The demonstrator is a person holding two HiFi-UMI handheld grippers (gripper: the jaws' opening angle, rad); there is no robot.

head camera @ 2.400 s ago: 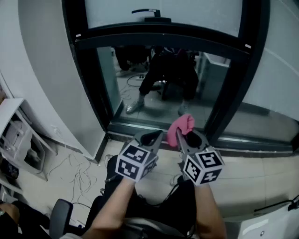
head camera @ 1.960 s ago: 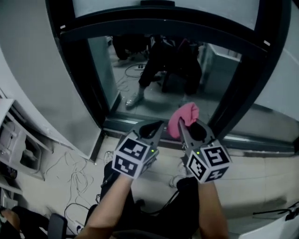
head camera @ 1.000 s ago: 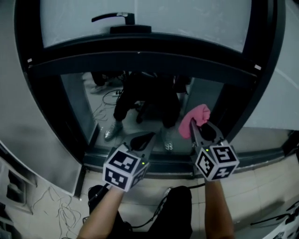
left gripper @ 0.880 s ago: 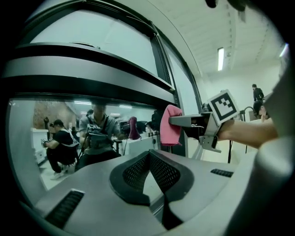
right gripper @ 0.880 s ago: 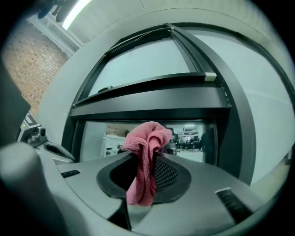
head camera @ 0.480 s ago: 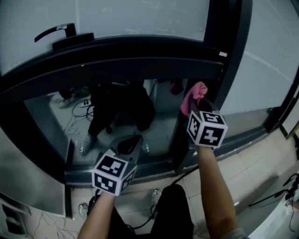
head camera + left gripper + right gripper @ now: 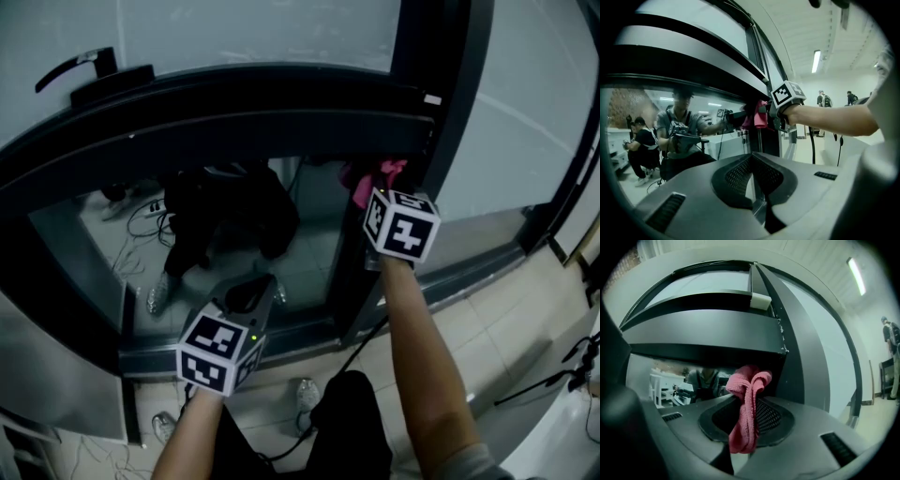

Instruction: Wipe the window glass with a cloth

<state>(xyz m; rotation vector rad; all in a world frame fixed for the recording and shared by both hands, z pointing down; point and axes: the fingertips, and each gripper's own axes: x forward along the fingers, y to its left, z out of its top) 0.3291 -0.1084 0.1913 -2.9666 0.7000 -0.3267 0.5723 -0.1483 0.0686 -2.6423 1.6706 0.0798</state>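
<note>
In the head view the right gripper's [image 7: 382, 192] cube hides its jaws, and whether the cloth [image 7: 749, 380] touches the glass [image 7: 309, 234] is hard to tell. Its own view shows the jaws clamped on the cloth, with a bunch bulging past the fingertips and a tail hanging below them. The left gripper [image 7: 751, 161] sits lower, jaws together on nothing.

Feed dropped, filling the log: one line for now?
right gripper: shut on pink cloth, at upper right corner of lower pane | left gripper: shut, empty, low | glass contact: unclear
</note>
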